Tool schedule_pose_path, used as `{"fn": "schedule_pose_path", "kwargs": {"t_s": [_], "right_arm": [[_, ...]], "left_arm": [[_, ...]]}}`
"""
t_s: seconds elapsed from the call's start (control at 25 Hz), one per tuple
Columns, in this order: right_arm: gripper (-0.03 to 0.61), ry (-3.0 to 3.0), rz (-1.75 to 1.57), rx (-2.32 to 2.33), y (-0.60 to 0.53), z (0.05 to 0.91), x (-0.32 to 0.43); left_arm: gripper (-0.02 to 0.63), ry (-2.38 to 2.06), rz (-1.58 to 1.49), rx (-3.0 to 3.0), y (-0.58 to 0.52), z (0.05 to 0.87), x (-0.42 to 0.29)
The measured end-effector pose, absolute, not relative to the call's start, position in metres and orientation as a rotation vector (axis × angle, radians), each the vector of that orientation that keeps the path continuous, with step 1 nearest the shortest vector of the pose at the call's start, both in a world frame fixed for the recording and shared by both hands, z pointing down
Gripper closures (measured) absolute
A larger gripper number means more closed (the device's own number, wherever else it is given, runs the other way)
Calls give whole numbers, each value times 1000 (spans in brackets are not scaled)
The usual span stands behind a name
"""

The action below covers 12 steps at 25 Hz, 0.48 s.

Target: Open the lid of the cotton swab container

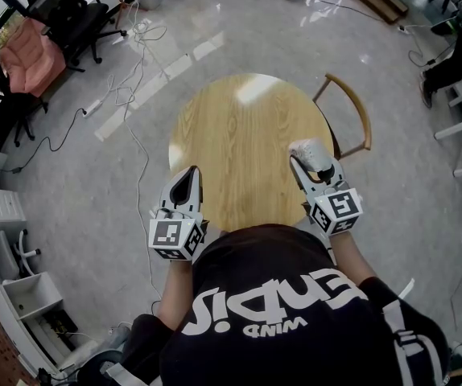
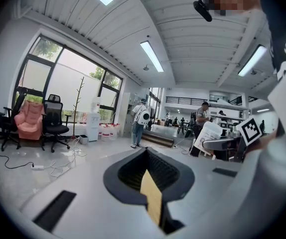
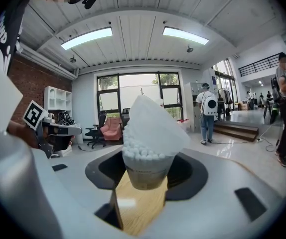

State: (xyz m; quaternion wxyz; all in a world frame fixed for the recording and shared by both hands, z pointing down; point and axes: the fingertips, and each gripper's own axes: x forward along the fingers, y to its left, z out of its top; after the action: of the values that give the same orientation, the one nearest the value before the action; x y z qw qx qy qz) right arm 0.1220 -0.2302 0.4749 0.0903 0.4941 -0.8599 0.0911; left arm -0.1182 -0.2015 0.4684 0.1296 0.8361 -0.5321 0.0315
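Two grippers hang over the near rim of the round wooden surface (image 1: 239,127) in the head view. The right gripper (image 1: 315,169) clasps the cotton swab container (image 1: 310,151), and the left gripper (image 1: 189,177) is well apart from it. The left gripper view shows its jaws pressed together, nothing between. In the right gripper view the jaws stand wide around the container's body, with the swabs (image 3: 142,153) bared and the translucent lid (image 3: 150,121) tilted up. The lid looks nearly open: hold the right grip low and steady, and nudge the lid's edge back with the left tip.
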Motion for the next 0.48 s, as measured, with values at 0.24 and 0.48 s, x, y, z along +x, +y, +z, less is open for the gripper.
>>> {"fn": "schedule_pose_path", "kwargs": {"t_s": [0.24,0.48], "right_arm": [[365,-2560,269,1448,-233,475,118],[365,-2558,274,1435,-232,471,118]], "left_arm": [[604,-1548,85,2427,-204,466,-119],[604,-1546,82,2424,-204,462,-118]]}}
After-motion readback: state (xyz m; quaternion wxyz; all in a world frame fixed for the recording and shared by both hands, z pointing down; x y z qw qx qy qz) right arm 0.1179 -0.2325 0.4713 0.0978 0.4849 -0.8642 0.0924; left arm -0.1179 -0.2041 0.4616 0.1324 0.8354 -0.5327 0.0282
